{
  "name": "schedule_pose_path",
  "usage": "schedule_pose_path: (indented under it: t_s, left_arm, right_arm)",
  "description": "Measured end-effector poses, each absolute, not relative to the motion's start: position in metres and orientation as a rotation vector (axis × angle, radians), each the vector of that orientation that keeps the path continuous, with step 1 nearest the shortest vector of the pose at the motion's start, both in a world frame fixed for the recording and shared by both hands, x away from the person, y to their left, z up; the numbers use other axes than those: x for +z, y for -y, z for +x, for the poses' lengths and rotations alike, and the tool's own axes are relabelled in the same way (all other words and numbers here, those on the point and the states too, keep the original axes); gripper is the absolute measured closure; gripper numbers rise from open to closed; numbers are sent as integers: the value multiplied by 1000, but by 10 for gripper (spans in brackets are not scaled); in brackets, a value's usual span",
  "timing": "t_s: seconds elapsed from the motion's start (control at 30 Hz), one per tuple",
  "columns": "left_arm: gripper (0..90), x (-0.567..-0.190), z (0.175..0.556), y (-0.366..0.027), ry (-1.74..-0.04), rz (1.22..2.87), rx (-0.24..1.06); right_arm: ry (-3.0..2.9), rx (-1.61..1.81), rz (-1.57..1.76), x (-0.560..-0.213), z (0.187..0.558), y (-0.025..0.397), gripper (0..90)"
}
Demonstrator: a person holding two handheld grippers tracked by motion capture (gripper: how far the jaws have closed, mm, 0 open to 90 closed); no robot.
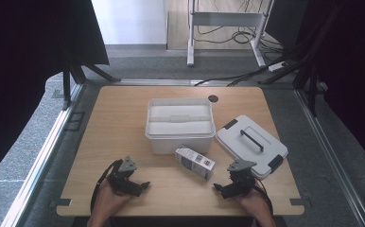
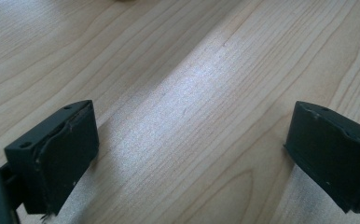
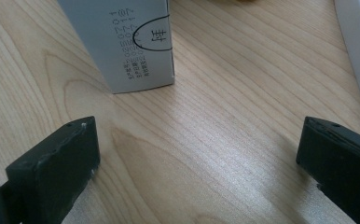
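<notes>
The small white printed cardboard carton point(image 1: 194, 162) lies on the wooden table point(image 1: 124, 123), just before the open white plastic bin point(image 1: 180, 124). It looks light, stiff-edged but crushable, best pinched across its long flat sides. The right gripper point(image 1: 218, 187) and the left gripper point(image 1: 144, 185) rest spread wide, holding nothing.

On your wooden worktop point(image 1: 124, 123) you have one open white plastic storage box point(image 1: 180, 124), one grey lid with a black handle point(image 1: 251, 145), and one small printed carton point(image 1: 194, 161).
</notes>
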State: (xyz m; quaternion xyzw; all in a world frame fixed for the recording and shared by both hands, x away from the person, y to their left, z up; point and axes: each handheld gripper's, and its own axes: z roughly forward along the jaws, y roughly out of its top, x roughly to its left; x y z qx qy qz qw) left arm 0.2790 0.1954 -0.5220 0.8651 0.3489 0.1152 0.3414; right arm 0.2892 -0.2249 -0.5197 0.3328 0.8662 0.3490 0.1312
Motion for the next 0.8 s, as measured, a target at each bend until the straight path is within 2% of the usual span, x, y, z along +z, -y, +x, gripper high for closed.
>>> schedule_pose_path:
  t_s: [0.43,0.8]
  left_arm:
    - [21,-522,279,-195,-908,2250,300]
    - [21,-522,279,-195,-908,2250,300]
  right_arm:
    - [-2536,998,972,-515,290,225,33]
    - [-2591,977,946,-493,295,218,54]
